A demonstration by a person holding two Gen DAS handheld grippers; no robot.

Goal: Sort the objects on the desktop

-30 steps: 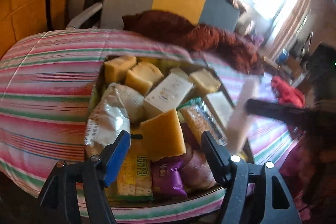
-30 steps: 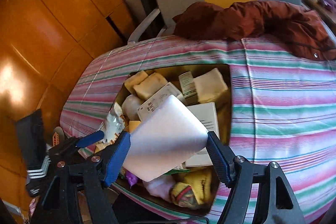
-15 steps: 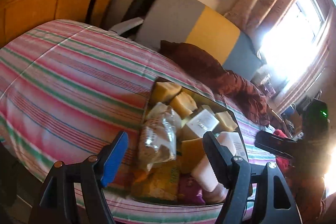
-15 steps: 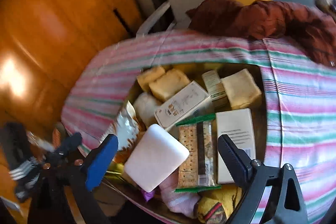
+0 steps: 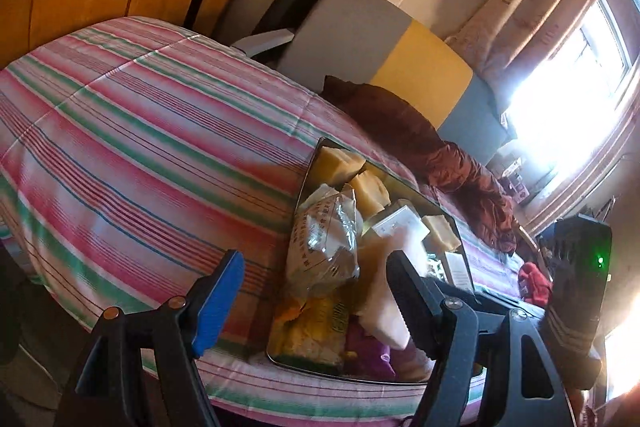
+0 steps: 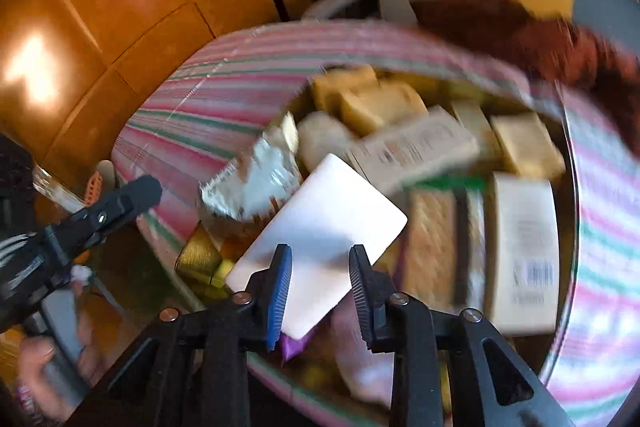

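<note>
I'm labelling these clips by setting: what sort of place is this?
Probably a lived-in room at home: a striped tablecloth, a cushioned chair, a curtained window, and a tray crowded with snacks.

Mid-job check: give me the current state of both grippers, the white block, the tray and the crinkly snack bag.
left gripper: open, holding nothing, above the tray's near edge.
right gripper: jaws narrowed, empty, above the white block's near end.
white block: released, lying flat on the pile.
tray: on the striped cloth, heaped full.
snack bag: crumpled, lying at the tray's left side.
</note>
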